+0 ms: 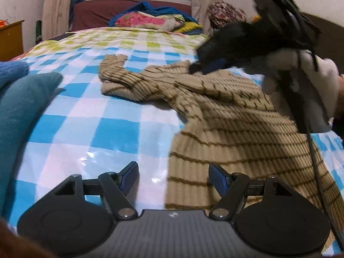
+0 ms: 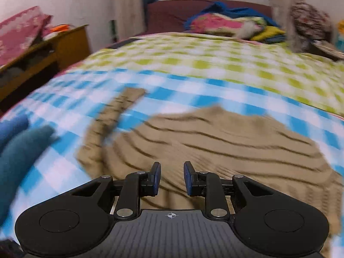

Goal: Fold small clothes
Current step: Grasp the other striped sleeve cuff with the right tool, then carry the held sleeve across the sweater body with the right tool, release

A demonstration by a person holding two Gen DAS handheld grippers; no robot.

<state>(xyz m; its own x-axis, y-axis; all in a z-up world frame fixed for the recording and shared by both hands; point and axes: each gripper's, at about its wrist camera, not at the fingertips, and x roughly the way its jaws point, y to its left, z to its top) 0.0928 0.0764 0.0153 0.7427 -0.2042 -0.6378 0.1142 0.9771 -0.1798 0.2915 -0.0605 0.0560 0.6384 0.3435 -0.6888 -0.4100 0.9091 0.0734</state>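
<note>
We see a bed (image 1: 90, 129) under a glossy checked cover, blue squares near us and green toward twelve o'clock. A tan striped sweater (image 1: 232, 129) lies flat at three o'clock, one sleeve stretched toward eleven, blue knitwear (image 1: 23, 103) at nine o'clock, and a pile of bright bedding (image 1: 154, 20) at twelve.

One tan striped knit sweater (image 1: 225, 116), two grippers, left gripper (image 1: 173, 179) and right gripper (image 2: 172, 178), one checked bedcover (image 1: 90, 129), two blue folded garments (image 1: 19, 99)

Black left gripper (image 1: 173, 177) with blue pads, silver pivot screws, ribbed grey deck, right gripper (image 2: 171, 178) matched, black cable (image 1: 316, 161), white glove (image 1: 322, 90) worn.
</note>
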